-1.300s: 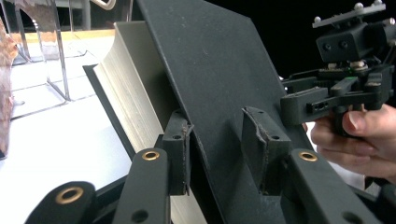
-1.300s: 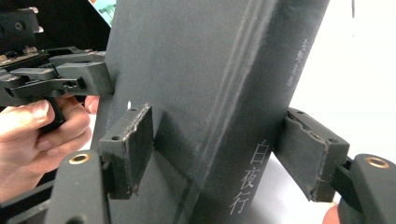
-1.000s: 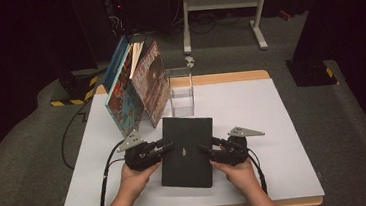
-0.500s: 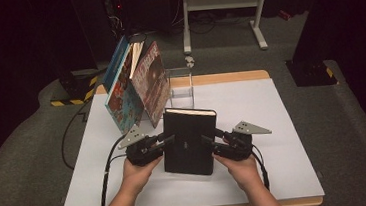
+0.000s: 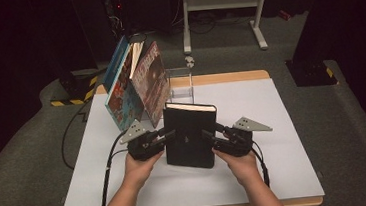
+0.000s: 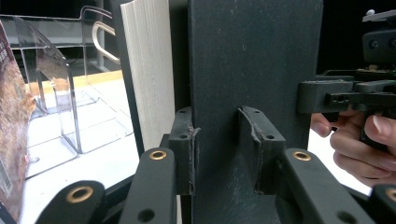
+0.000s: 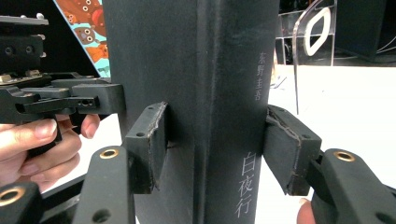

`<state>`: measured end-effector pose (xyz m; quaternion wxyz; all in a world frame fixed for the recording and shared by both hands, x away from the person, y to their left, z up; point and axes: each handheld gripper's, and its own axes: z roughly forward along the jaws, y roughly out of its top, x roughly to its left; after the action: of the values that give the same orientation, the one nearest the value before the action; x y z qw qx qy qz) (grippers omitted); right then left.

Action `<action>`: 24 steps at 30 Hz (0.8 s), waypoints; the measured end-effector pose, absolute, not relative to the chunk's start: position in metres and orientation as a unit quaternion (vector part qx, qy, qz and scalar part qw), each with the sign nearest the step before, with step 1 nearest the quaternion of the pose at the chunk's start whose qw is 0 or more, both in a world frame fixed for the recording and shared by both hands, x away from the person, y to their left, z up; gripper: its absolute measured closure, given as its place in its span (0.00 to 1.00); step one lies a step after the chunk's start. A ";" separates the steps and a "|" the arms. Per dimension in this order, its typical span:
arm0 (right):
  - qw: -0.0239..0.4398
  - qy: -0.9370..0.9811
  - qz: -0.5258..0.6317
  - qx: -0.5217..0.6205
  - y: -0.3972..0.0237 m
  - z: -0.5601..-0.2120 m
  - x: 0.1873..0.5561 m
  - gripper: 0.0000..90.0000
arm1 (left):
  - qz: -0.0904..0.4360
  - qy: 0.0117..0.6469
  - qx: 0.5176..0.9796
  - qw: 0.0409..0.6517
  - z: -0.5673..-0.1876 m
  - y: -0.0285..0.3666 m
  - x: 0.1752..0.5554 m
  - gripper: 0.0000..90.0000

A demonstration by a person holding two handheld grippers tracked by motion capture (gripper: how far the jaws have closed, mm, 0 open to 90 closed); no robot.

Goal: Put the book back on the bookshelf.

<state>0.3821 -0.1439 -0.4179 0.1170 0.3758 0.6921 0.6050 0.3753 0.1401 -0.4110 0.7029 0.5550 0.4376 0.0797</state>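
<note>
While stood upright on the worktop (image 5: 283,124): black book (image 5: 190,137), bottom edge on the white surface, front cover facing the person, page block visible along its top.
Left gripper (image 5: 166,136): at the book's left edge, fingers (image 6: 183,154) clamped on the front cover alone, one pad in front, one behind it, beside the cream page block.
Right gripper (image 5: 211,135): at the book's right edge, fingers (image 7: 148,144) around the spine; left pad pressed to the cover, right pad against the spine side; jaws just closed further onto the book.
Spine: pale printed characters running down it, seen in the right gripper view.
Hands: left hand (image 5: 137,168) and right hand (image 5: 239,164) each around a gripper body, forearms entering from the bottom edge.
Behind the book: clear acrylic stand (image 5: 179,83), near, slightly left of centre.
Left rear: picture books (image 5: 136,84), leaning together, tilted, just beside the stand.
Cables: black, trailing from each gripper toward the near worktop edge.
</note>
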 end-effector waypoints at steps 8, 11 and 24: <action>0.128 0.691 0.604 0.375 -0.145 -0.415 0.391 0.48 | 0.082 0.437 0.553 0.704 -0.410 0.138 0.387 0.75; 0.130 0.690 0.605 0.374 -0.145 -0.414 0.396 0.48 | 0.085 0.437 0.550 0.706 -0.410 0.138 0.390 0.75; 0.146 0.682 0.615 0.369 -0.146 -0.416 0.412 0.47 | 0.104 0.425 0.555 0.707 -0.409 0.134 0.406 0.74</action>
<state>0.4116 -0.1456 -0.4157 0.1462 0.3686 0.6816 0.6150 0.4059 0.1340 -0.4088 0.7075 0.5553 0.4246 0.1040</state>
